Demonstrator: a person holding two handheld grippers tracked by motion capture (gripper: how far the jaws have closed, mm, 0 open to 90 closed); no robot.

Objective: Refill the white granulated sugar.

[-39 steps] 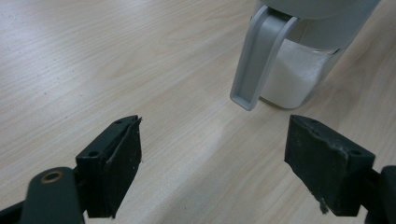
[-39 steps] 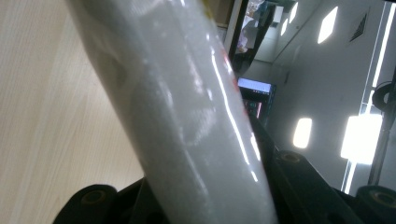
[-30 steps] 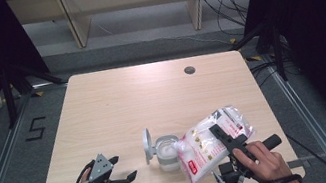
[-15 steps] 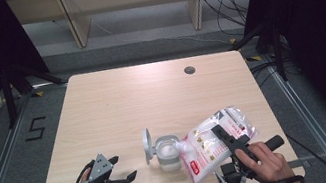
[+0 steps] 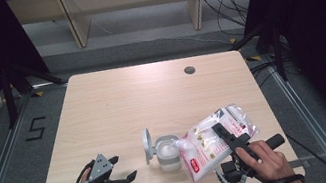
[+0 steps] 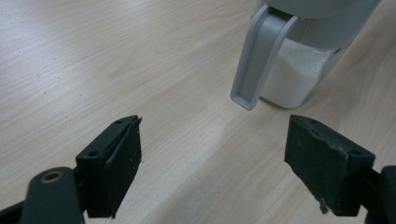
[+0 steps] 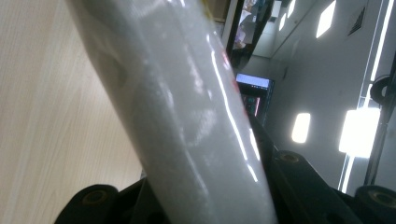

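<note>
Your right gripper is clamped on the bag, tilted with its corner over the open jar at lower centre of the high view. Hold that tilt steady and pour slowly. Your left gripper, jaws released, could brace the jar.

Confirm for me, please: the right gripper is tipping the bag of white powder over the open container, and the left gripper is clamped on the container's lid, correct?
Not quite. The left gripper is open and holds nothing; the left gripper view shows its jaws apart, short of the lid. The right gripper does hold the bag tipped over the container, as the high view shows.
</note>
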